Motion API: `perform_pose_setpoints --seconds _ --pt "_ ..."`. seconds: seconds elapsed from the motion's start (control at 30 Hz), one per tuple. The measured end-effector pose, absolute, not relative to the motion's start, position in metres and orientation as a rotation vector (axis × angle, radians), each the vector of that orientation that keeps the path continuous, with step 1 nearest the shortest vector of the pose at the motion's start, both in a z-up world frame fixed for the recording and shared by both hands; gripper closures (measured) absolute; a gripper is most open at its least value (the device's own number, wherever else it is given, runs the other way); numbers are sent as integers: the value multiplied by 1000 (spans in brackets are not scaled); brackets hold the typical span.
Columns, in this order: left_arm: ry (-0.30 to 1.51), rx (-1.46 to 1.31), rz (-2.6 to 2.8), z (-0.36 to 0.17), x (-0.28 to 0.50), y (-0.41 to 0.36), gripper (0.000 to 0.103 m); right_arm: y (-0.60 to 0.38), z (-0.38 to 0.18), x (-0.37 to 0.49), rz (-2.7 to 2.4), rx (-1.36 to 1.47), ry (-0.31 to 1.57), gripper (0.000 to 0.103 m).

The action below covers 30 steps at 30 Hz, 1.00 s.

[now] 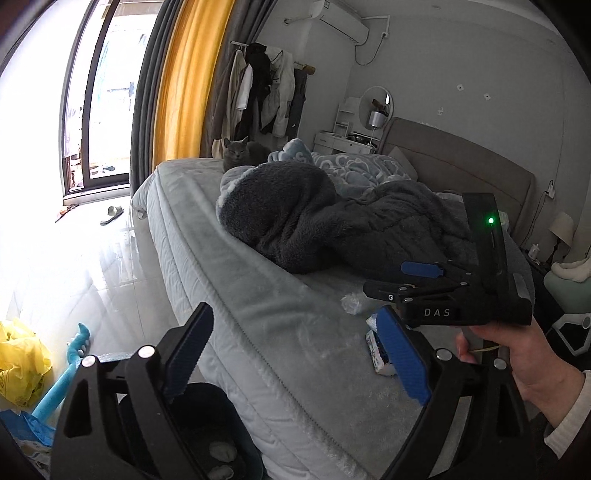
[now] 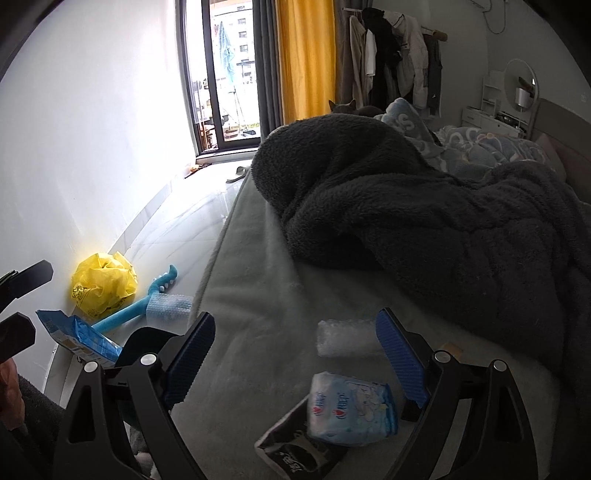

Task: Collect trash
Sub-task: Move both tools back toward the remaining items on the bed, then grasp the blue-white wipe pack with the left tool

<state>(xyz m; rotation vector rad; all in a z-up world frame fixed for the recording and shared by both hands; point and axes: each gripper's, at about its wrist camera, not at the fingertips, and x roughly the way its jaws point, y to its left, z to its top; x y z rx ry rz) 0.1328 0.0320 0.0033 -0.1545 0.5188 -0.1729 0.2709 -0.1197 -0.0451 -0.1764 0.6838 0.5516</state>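
Left gripper point(image 1: 295, 354): released, empty, above bed point(image 1: 280, 332) edge.
Right gripper point(image 2: 295, 358): released, empty.
Tissue pack point(image 2: 352, 410): lay near, between its fingers.

A bedroom in a lived-in home. A wide bed point(image 1: 258, 280) with a grey padded headboard point(image 1: 461, 158) carries a rumpled dark fleece blanket point(image 1: 303, 221), and a grey cat point(image 1: 236, 153) sits at its far edge. Clothes hang on an open rack point(image 1: 266, 88) beside yellow curtains point(image 1: 188, 81), a round mirror point(image 1: 376, 103) tops a white dressing table point(image 1: 343, 142), and an air conditioner point(image 1: 340, 22) is mounted high on the wall
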Motion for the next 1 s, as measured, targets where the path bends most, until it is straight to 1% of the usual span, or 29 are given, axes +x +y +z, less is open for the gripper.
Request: perform_pose_setpoints --seconds 0.27,0.47,0.73,0.87,1.0 --pt "568 -131 -230 -16 153 -1 10 -164 -45 291 510 -101 679 13" --pt "590 -89 -278 -30 167 -32 10 -197 -57 306 494 -23 704 13" --pt "629 -89 -304 -45 187 -63 10 -219 -65 319 491 7 731 14" --pt "642 -62 -341 -46 195 -76 10 -230 -71 325 492 31 762 25" --pt "651 7 -411 -44 206 -88 8 -239 -79 327 505 55 797 33"
